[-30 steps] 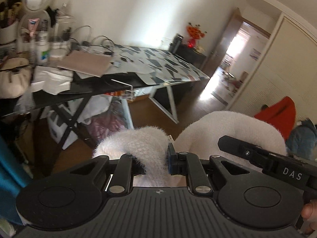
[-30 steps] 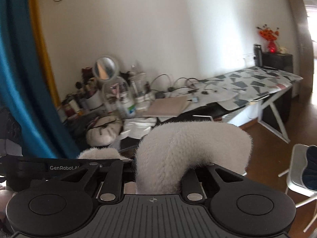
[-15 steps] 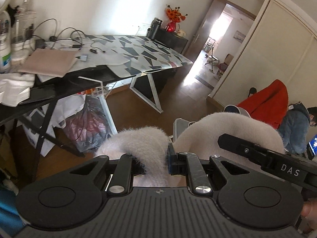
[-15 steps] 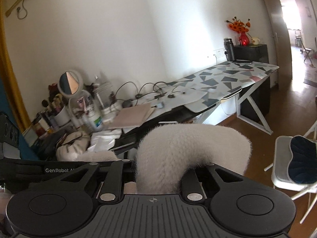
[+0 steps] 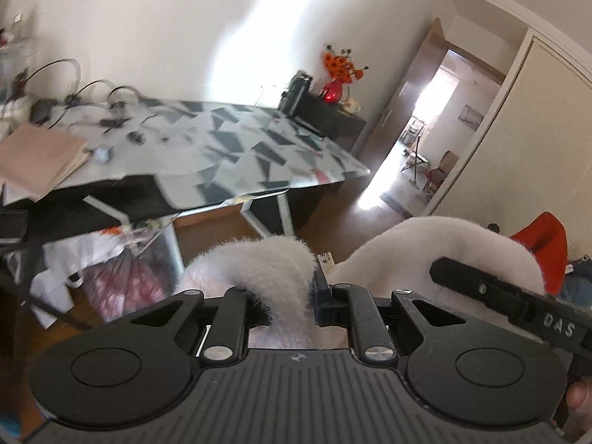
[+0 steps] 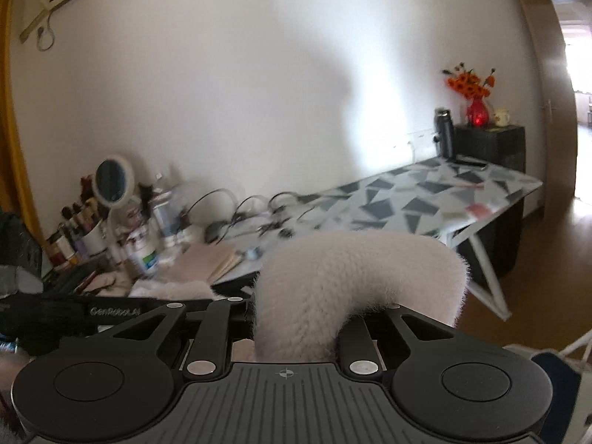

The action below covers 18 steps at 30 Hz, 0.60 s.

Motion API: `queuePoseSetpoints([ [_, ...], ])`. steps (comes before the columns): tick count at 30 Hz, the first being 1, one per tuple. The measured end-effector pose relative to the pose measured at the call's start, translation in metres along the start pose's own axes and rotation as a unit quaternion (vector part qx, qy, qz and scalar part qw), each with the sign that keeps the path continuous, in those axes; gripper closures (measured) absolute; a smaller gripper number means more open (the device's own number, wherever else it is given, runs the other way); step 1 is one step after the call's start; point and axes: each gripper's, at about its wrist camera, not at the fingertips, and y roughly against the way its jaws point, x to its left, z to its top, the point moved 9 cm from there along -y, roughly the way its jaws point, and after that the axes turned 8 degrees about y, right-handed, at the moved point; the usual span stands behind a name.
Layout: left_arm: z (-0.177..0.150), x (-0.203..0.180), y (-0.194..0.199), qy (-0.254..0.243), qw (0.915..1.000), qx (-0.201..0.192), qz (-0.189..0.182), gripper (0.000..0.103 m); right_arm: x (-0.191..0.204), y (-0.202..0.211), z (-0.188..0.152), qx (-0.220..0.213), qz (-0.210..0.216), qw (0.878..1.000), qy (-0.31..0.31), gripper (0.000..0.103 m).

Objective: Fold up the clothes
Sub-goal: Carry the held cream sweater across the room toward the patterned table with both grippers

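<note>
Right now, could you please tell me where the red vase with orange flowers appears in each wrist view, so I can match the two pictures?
Left wrist view: the red vase stands above centre, on the black cabinet beyond the patterned table's far end.
Right wrist view: the red vase is at upper right, on the same cabinet.
Shared landmark: the patterned table.

Fluffy white garment (image 5: 281,270) looks long-piled and soft; matt black plastic left gripper (image 5: 292,310) is ribbed.
</note>
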Motion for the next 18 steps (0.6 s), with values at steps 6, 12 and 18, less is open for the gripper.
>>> queuePoseSetpoints([
  [6, 0.028, -0.037, -0.071, -0.017, 0.9995, 0.013, -0.021, 0.087, -0.080, -0.020, 0.023, -0.013, -0.021, 1.000, -0.015, 0.087],
  [12, 0.057, -0.070, -0.149, -0.042, 0.9965, 0.033, -0.064, 0.087, -0.163, -0.053, 0.045, -0.020, -0.061, 0.997, -0.051, 0.087],
  [18, 0.114, -0.097, -0.235, -0.082, 0.9833, 0.063, -0.150, 0.087, -0.228, -0.104, 0.095, -0.048, -0.114, 0.990, -0.063, 0.087],
])
